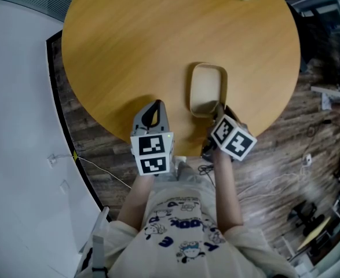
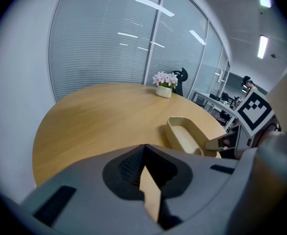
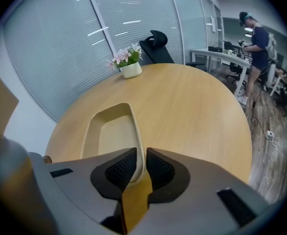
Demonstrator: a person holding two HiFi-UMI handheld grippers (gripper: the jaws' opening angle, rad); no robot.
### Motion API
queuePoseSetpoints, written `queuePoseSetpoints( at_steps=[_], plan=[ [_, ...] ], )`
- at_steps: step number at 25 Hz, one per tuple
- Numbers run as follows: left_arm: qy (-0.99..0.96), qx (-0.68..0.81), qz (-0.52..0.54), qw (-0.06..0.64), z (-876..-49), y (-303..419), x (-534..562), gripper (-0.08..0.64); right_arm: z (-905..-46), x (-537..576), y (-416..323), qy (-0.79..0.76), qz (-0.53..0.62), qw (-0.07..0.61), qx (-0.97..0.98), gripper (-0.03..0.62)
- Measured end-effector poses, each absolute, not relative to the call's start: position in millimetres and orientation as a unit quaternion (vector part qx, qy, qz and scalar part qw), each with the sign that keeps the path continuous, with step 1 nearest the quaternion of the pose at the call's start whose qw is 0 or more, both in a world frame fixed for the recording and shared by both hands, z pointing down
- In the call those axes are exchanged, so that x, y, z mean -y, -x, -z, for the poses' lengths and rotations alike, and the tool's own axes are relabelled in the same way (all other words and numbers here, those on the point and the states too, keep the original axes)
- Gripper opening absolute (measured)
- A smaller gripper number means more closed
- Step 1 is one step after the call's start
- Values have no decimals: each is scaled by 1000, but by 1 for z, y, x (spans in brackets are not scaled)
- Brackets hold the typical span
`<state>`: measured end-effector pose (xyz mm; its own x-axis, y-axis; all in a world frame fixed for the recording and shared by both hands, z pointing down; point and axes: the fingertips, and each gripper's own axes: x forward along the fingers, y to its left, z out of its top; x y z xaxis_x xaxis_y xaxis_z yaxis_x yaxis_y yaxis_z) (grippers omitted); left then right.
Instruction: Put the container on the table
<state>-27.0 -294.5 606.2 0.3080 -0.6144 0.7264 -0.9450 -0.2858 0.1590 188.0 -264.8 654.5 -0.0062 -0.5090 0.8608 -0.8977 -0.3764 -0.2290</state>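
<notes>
Round table [image 1: 129, 51] seems to bear the container [image 1: 207, 86]; right gripper [image 3: 137, 161] pinches its 6 o'clock rim, left gripper [image 2: 144, 150] pressed together, empty. Next: release.

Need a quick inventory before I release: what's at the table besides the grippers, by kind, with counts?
container: 1 (beige, empty, near rim clamped by the right gripper)
flower pot: 1 (white, pink flowers, at the far edge)
Total: 2
</notes>
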Motion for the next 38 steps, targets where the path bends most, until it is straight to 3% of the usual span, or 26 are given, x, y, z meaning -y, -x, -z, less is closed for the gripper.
queuePoseSetpoints(
  at_steps=[3, 11, 23, 38],
  plan=[
    [-751, 525, -272, 293, -599, 27, 295, 3, -648, 265, -189, -674, -480, 199, 526, 82],
    [-761, 542, -234, 268, -557, 24, 301, 3, -599, 270, -203, -697, -417, 187, 553, 86],
    [-785, 566, -158, 198, -463, 5, 313, 3, -488, 291, -201, -700, -272, 140, 645, 29],
    [-793, 587, -95, 134, -380, 7, 298, 3, -407, 288, -187, -694, -192, 93, 687, 25]
  ],
)
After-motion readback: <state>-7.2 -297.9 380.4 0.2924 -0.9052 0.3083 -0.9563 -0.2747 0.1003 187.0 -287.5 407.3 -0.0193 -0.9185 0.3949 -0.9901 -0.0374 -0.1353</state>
